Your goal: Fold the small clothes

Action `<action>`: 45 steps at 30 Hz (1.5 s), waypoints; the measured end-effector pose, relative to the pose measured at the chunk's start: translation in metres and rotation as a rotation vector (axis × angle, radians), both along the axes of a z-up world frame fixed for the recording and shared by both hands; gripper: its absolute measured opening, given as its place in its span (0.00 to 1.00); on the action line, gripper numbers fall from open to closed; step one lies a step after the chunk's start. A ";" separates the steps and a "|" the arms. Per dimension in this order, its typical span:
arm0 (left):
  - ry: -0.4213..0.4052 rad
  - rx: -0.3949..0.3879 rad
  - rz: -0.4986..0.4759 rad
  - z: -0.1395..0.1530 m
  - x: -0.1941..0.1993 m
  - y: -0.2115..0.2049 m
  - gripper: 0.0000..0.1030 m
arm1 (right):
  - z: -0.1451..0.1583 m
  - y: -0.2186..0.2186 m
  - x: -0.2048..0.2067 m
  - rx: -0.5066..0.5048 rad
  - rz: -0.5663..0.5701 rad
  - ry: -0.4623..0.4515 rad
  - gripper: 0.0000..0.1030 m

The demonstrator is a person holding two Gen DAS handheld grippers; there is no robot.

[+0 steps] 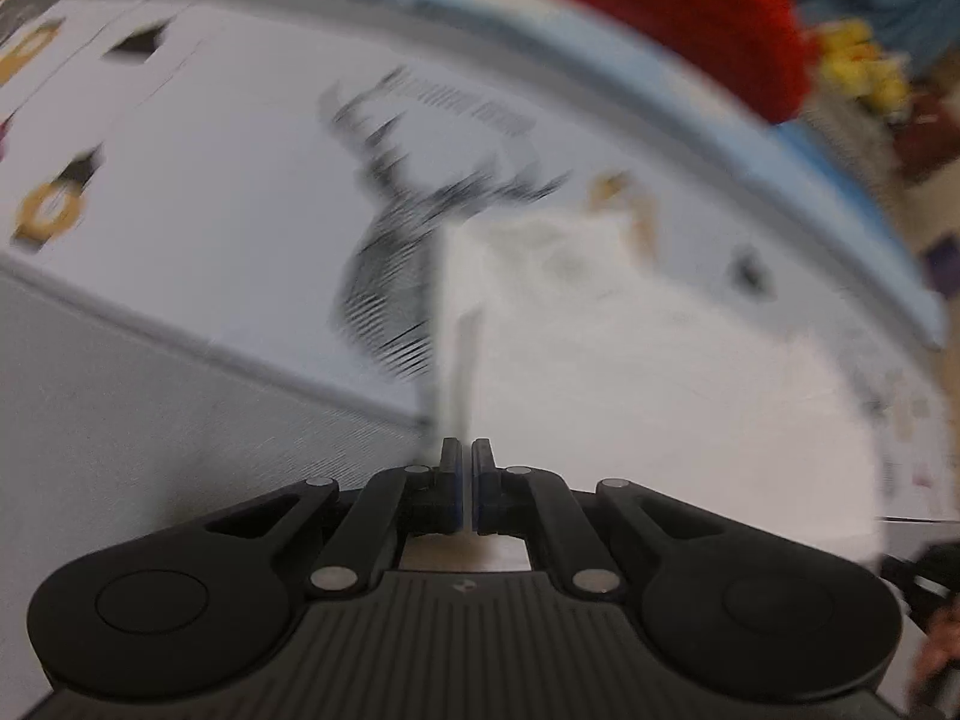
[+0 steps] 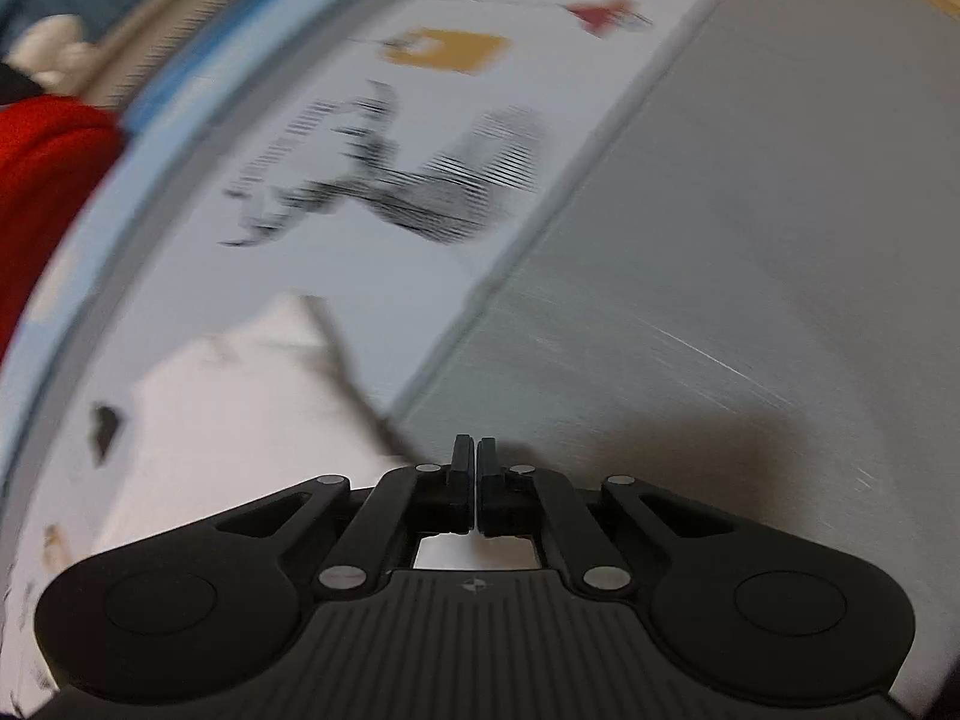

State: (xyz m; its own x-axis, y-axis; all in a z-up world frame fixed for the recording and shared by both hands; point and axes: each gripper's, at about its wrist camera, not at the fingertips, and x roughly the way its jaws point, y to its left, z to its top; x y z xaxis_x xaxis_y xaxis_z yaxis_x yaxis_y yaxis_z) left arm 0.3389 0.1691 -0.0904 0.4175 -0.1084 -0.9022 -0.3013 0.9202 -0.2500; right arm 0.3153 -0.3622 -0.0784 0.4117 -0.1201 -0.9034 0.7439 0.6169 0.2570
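**A:** Left wrist view first. What do you have?

**B:** My left gripper (image 1: 467, 483) has its fingers pressed together. A white garment (image 1: 630, 372) spreads from 12 to 3 o'clock on a printed mat (image 1: 210, 192); its edge meets the fingertips, but blur hides whether cloth is pinched. I judge I'm taking a corner for a fold.

**A:** And the right wrist view?

**B:** My right gripper (image 2: 473, 483) is also closed, with the garment's corner at 10 o'clock, just beside the tips. The grey tabletop (image 2: 750, 276) fills 1 to 3 o'clock.

**A:** Next?

**B:** Confirm both grips, then carry the edge across. A red fabric (image 2: 48, 180) sits past the mat's blue border, clear of the fold.
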 end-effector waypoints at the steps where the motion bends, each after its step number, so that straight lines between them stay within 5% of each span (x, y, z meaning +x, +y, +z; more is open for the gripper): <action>1: 0.020 0.014 0.019 -0.004 0.000 0.004 0.02 | 0.001 -0.001 -0.003 -0.001 -0.008 -0.007 0.03; 4: -0.042 -0.007 0.065 0.007 -0.002 0.012 0.04 | 0.022 0.008 -0.003 -0.038 0.040 -0.139 0.03; 7: -0.116 -0.031 0.004 0.019 -0.002 0.002 0.04 | 0.034 0.027 0.006 -0.032 0.187 -0.255 0.05; 9: -0.094 -0.038 -0.035 0.011 0.002 -0.009 0.07 | 0.024 0.033 0.012 0.008 0.226 -0.227 0.07; 13: 0.031 -0.076 -0.036 -0.021 0.009 -0.009 0.10 | -0.020 0.021 0.014 0.110 0.159 -0.028 0.00; 16: -0.007 -0.067 -0.038 -0.011 0.015 -0.002 0.14 | -0.002 0.026 0.018 0.047 0.183 -0.063 0.06; 18: -0.067 -0.035 -0.035 -0.002 0.020 0.001 0.34 | 0.015 0.031 0.022 -0.030 0.219 -0.138 0.09; 22: -0.059 0.001 0.005 -0.008 0.036 0.009 0.42 | 0.021 0.022 0.039 -0.126 0.242 -0.162 0.30; 31: -0.028 -0.023 0.001 -0.028 0.061 0.015 0.42 | -0.024 0.013 0.071 -0.062 0.376 -0.082 0.37; 32: -0.024 -0.025 -0.005 -0.030 0.062 0.015 0.40 | -0.024 0.015 0.074 -0.058 0.398 -0.089 0.36; 33: -0.024 -0.027 -0.015 -0.031 0.064 0.014 0.26 | -0.025 0.016 0.076 -0.057 0.425 -0.101 0.36; 35: -0.037 -0.023 -0.053 -0.031 0.068 0.011 0.07 | -0.026 0.022 0.081 -0.073 0.482 -0.119 0.14; 36: -0.050 0.000 -0.066 -0.029 0.069 0.009 0.05 | -0.025 0.025 0.084 -0.087 0.501 -0.128 0.11; 45: -0.189 0.022 -0.044 -0.004 0.078 0.010 0.05 | -0.005 0.027 0.097 -0.126 0.459 -0.274 0.10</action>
State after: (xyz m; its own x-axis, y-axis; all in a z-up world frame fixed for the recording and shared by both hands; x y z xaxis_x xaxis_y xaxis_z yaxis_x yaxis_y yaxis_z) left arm 0.4167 0.1788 -0.0947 0.5745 -0.1115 -0.8108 -0.2100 0.9374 -0.2777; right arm 0.4128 -0.3356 -0.0833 0.6654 0.0273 -0.7459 0.3074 0.9007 0.3071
